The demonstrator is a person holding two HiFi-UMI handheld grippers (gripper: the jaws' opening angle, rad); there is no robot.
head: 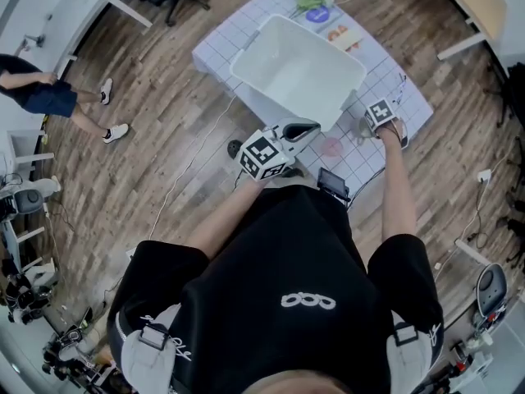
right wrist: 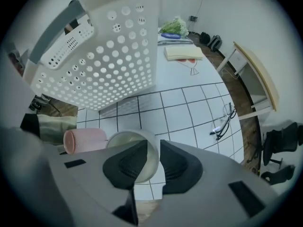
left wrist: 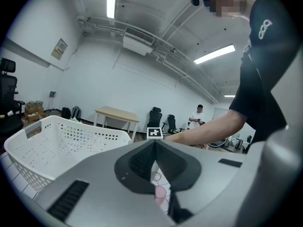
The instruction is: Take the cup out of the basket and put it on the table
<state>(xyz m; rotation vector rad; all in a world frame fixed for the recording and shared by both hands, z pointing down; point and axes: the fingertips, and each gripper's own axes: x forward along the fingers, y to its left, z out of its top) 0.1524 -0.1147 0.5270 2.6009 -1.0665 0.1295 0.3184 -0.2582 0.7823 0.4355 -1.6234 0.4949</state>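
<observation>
While upright, cup (right wrist: 131, 137) in hand-held gripper (right wrist: 153, 143)

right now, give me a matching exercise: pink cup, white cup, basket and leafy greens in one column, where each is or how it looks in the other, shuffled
1 pink cup
2 white cup
3 basket
4 leafy greens

A at the far end of the table
B wall between the jaws of the right gripper
C lying on its side
D walls full of holes

Pairs: 1-C, 2-B, 3-D, 4-A
</observation>
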